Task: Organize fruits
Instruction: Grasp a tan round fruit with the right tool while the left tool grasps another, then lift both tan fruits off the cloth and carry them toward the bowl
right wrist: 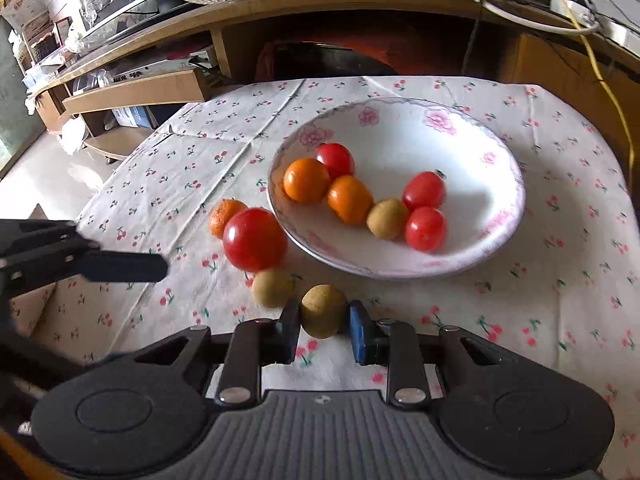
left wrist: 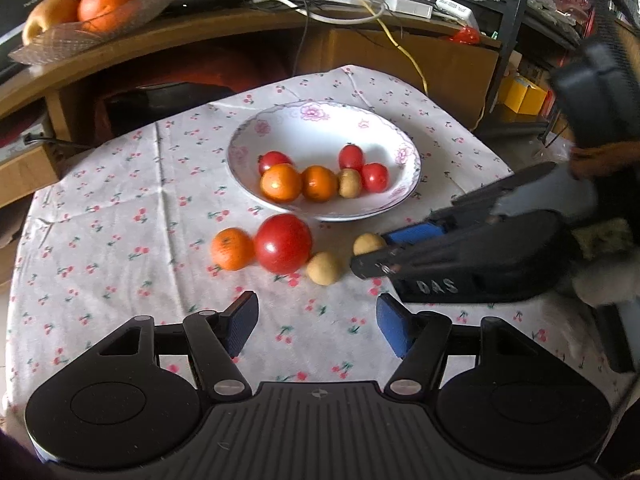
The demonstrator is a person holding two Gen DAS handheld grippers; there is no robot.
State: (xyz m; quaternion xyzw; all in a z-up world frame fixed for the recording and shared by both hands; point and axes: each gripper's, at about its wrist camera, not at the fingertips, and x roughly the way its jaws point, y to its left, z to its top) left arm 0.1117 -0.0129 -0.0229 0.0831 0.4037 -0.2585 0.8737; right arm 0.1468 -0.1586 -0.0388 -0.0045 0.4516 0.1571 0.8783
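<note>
Right gripper point(right wrist: 324, 326) jaws hold a kiwi point(right wrist: 323, 311); left gripper point(left wrist: 318, 326) jaws wide over bare cloth point(left wrist: 120, 208).

The bowl point(right wrist: 500, 236) looks like glazed ceramic, white and glossy with pink flower prints on the rim. Under it the surface wears a thin matt cotton-looking cloth point(left wrist: 120, 208), creased, cherry print. In front of the bowl, the big tomato point(left wrist: 283, 243) is slick and shiny with a bright highlight, the mandarin point(left wrist: 232, 249) beside it has dimpled, duller skin, and the two brown kiwis point(right wrist: 323, 311) look dry and rough. Right claw point(right wrist: 323, 326) is matt black plastic with textured blue pads point(right wrist: 359, 334) and small silvery metal pins. Behind the bowl, the shelf point(left wrist: 224, 36) is brown wood with a soft sheen.
</note>
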